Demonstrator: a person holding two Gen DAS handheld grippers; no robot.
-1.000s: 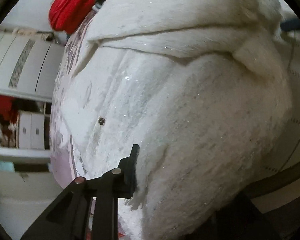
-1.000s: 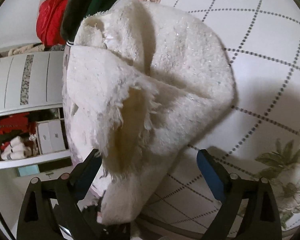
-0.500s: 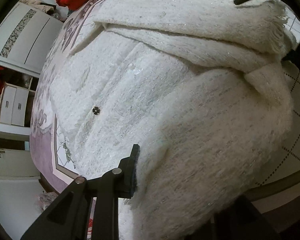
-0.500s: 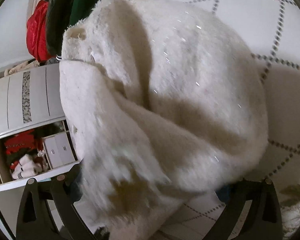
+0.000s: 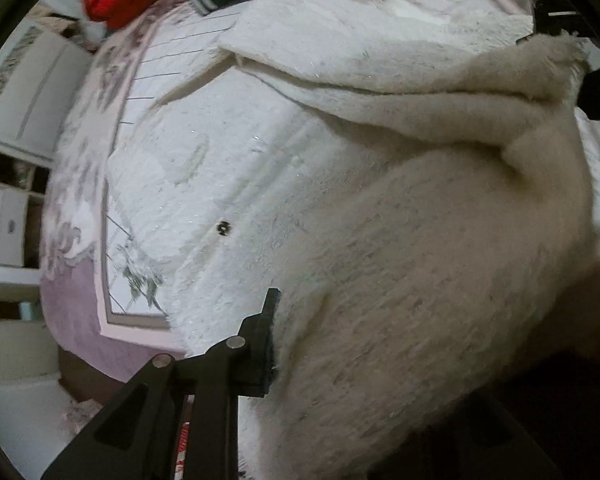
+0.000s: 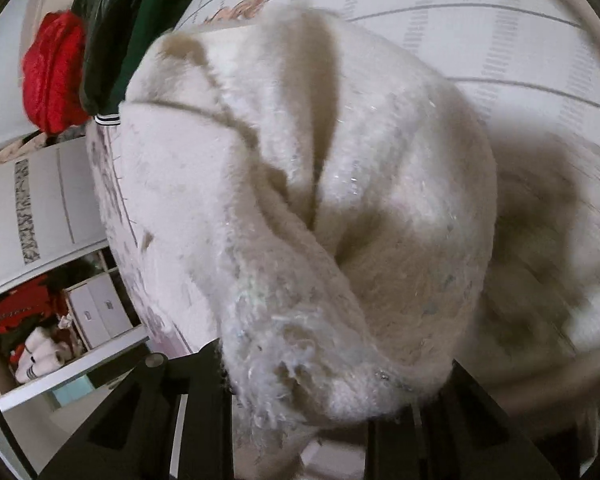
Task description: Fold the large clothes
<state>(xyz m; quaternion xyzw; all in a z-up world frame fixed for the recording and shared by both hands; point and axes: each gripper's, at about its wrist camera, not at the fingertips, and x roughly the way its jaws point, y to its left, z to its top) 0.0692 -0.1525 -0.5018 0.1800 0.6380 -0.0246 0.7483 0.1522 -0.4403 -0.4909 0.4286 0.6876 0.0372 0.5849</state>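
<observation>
**Both grippers carried the fuzzy coat over**

The fluffy white knit coat point(image 5: 300, 168) lay on the quilted bedspread point(image 6: 500, 32). The left gripper point(image 5: 340, 352) and right gripper point(image 6: 332, 392) each clenched a bunched edge; level, matched hands would likely land the fold square.

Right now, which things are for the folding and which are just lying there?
For the folding:
fluffy white garment
left gripper
right gripper

Just lying there:
red garment
dark green garment
white drawer boxes
</observation>
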